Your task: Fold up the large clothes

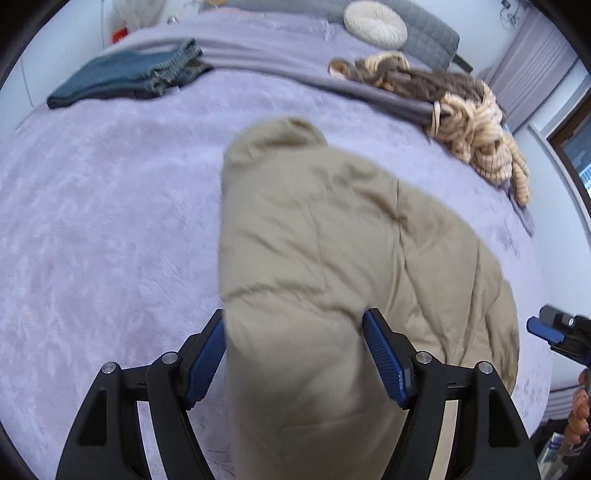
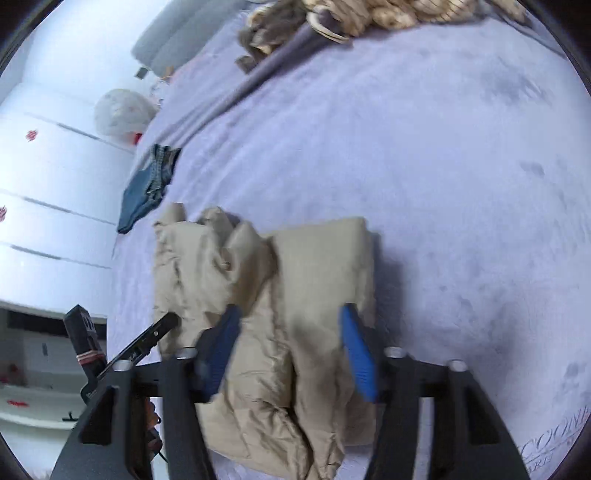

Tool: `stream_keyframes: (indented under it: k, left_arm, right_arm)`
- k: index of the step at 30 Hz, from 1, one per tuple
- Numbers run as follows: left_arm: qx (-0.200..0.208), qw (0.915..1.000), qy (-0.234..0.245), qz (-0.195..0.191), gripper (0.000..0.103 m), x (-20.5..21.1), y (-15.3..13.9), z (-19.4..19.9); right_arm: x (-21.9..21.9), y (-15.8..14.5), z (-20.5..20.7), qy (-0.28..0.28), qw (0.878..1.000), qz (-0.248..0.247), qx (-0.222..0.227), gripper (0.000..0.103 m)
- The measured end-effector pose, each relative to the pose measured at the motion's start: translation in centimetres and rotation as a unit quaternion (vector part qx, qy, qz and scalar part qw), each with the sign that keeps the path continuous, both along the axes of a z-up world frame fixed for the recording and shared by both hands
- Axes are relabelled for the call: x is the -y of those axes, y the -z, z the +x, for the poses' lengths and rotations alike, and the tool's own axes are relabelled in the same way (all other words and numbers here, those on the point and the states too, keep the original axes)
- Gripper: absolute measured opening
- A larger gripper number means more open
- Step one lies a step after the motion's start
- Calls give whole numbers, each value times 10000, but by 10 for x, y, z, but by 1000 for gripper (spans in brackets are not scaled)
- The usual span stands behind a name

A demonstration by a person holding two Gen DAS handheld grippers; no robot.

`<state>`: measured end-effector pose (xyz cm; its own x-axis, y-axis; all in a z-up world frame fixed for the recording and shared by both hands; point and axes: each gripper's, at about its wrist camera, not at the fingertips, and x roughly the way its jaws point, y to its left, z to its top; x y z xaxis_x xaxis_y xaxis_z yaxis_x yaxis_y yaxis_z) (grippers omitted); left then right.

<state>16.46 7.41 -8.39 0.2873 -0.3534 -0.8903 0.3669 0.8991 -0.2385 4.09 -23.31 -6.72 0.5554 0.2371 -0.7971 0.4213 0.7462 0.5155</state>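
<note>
A large tan padded jacket (image 1: 332,258) lies bunched and partly folded on the lilac bed cover (image 1: 110,221). My left gripper (image 1: 295,321) has its blue pads wide apart, with a thick fold of the jacket between them; whether they press it is not clear. In the right wrist view the jacket (image 2: 295,280) lies in folded layers, and my right gripper (image 2: 290,314) is open above it, pads apart, not holding anything. The right gripper also shows at the right edge of the left wrist view (image 1: 554,332).
Folded blue jeans (image 1: 129,77) lie at the far left of the bed. A heap of tan and brown knitwear (image 1: 461,114) lies at the far right, over a grey cloth. A round cream cushion (image 1: 375,24) sits at the headboard. White drawers (image 2: 44,184) stand beside the bed.
</note>
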Motion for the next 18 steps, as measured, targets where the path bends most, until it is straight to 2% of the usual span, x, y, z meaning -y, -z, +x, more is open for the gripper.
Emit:
stream_keyframes:
  k: [3,5,7,9,11,15,18]
  left_arm:
    - [372,9993,-59,66,74,0,-14,13]
    - [380,9991,-100,134,74,4,-13,26]
    - [219,9996,-65,157,74,10,-5,35]
    - [82,9995,57,291,74,21,6,36]
    - [223,9978,298,554,74,38,13,27]
    - [393,9949,570,739,74,54,19,12]
    - [529,9920,710,899,74,61,23,6]
  right_arm:
    - [-26,-7,13,-443,9989,-25,163,43]
    - [-41,-15,26,-658,9976,-159,161,43]
    - [-59,-9,47,-717,9968,-334,109,42]
    - [-65,1,57,-612,9970,-482,-21,41]
    - [-56,10,48,-356,9962,-700,-374,41]
    - [-36,55,48,195,9938,-390,-1023,38]
    - [-32,72,45,112,9931,-426,-1085,38]
